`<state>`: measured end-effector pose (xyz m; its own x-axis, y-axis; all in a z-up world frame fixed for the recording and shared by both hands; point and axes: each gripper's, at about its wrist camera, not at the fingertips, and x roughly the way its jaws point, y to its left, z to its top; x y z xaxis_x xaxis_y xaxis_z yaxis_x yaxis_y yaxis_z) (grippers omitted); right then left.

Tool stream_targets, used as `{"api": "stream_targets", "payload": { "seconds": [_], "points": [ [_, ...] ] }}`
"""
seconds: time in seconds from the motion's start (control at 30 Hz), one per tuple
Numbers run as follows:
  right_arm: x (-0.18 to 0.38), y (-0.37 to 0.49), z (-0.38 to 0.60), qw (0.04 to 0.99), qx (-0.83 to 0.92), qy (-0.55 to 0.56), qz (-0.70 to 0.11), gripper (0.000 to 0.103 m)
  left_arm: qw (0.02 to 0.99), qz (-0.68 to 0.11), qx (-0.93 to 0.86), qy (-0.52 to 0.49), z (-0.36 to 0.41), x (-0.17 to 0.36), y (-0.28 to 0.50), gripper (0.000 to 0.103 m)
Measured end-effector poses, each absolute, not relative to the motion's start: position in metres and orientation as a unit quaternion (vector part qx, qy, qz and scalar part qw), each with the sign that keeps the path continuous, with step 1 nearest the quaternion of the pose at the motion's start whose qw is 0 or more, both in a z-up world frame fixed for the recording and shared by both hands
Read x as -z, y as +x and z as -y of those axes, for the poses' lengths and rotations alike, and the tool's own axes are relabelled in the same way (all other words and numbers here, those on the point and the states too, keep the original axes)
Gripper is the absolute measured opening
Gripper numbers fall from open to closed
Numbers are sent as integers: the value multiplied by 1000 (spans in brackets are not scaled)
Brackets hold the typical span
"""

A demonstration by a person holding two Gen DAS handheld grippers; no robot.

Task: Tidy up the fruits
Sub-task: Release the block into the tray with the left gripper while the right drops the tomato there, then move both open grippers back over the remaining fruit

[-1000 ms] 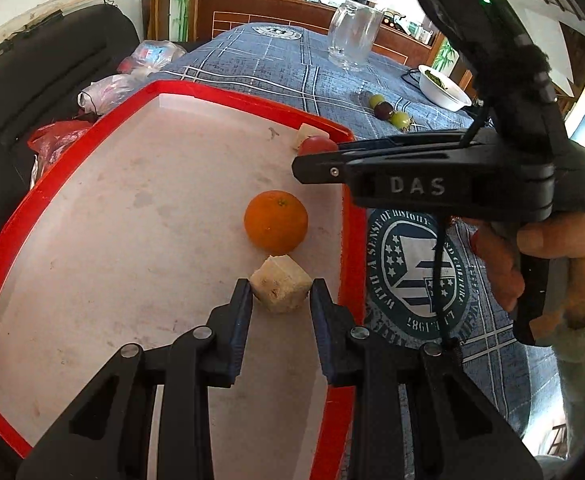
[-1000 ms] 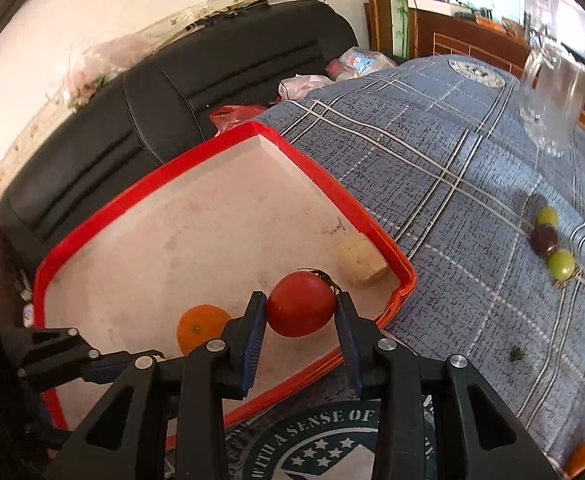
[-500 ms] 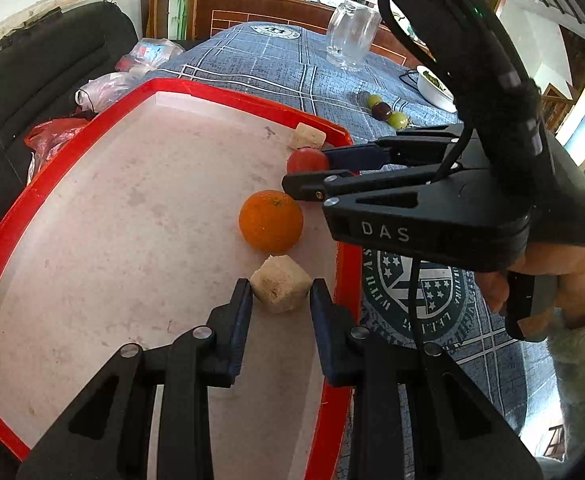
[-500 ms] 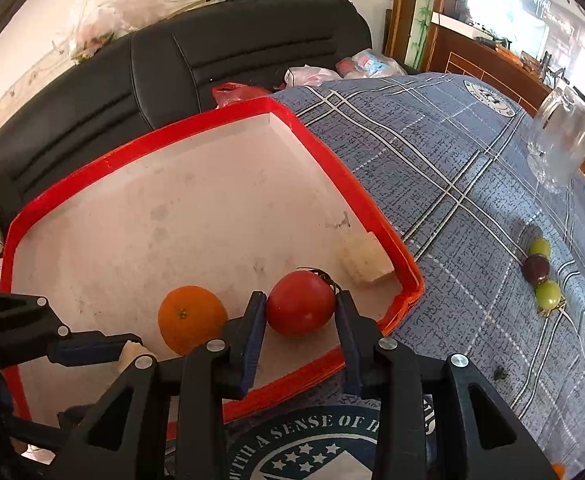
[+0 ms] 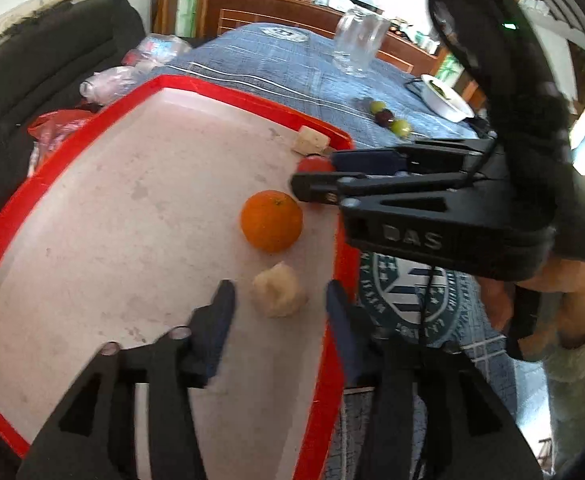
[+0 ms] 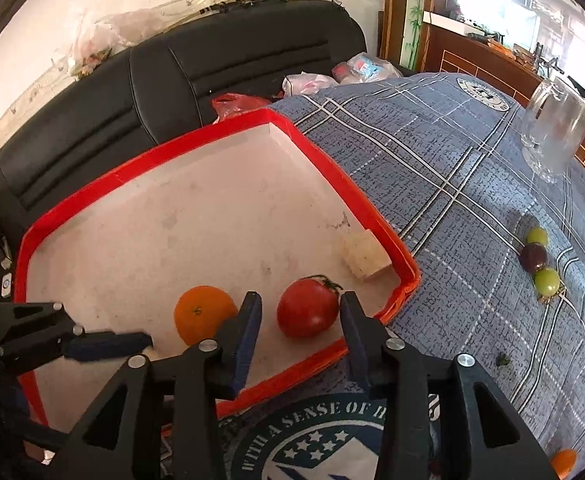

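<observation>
Red tray (image 6: 356, 196): both grippers' jaws newly parted, tomato (image 6: 307, 308) released.

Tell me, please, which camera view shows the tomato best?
The right wrist view: the tomato lies whole on the red tray, between the right gripper fingers, which have just been opening and stand clear of it. In the left wrist view, only a red sliver shows behind that gripper.

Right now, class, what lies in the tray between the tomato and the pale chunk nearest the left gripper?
The orange lies between the tomato and that pale chunk, as the left wrist view shows.
</observation>
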<state>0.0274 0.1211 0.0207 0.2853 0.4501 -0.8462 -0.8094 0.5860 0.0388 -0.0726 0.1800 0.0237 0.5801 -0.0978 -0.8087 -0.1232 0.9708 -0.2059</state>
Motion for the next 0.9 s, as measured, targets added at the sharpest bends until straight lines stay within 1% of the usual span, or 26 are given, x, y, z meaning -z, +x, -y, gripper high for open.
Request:
{"api": "stream_targets", "payload": {
  "seconds": [0.13,0.33,0.37,0.4,0.47,0.9],
  "points": [
    [-28,19,-114,781,-408,-190,-433,48,880,-460,-17,-121,-181,-24,-74,55],
    [-41,7,-99,792,-405,-165,-427,61,881,-458,-38,-112,-184,-27,-78,55],
    [-43,5,-95,793,-405,-161,-425,65,882,-456,-42,-111,-185,-28,-79,56],
    [-44,3,-92,796,-403,-157,-424,69,882,-455,-45,-111,-186,-29,-80,57],
    [-47,-1,-82,804,-397,-145,-419,72,885,-450,-54,-110,-187,-30,-82,61],
    [-51,-10,-39,820,-365,-98,-430,76,891,-441,-60,-92,-174,-41,-87,61]
  ]
}}
